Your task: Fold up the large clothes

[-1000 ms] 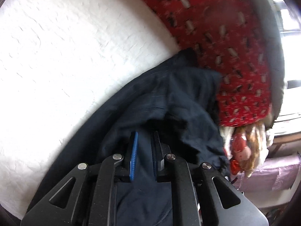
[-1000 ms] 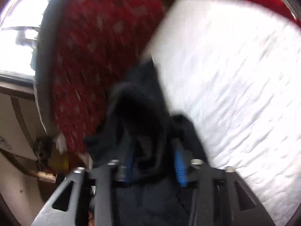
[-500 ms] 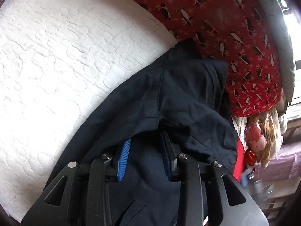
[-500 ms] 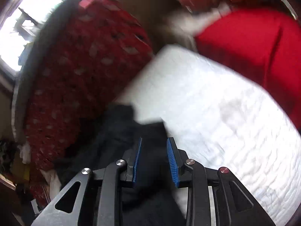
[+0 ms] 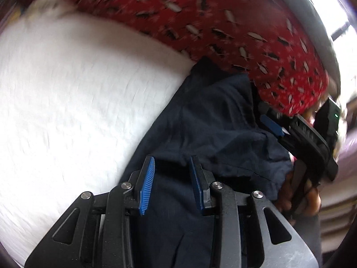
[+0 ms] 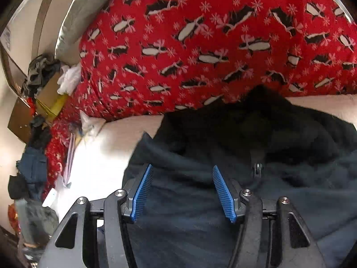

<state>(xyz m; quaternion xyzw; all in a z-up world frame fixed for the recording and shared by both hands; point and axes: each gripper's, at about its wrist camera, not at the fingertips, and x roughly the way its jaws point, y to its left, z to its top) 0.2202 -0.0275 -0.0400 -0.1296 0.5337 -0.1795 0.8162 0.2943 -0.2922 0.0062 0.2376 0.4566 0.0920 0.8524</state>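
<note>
White quilt [image 5: 78, 102]; navy garment [image 6: 256, 156] under open jaws, ungripped.

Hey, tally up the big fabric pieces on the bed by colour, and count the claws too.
Navy: 1, the jacket
Red with penguins: 1, the blanket
White: 1, the quilt
Claws: 2, left claw and right claw, both open over the jacket
Total: 5
</note>
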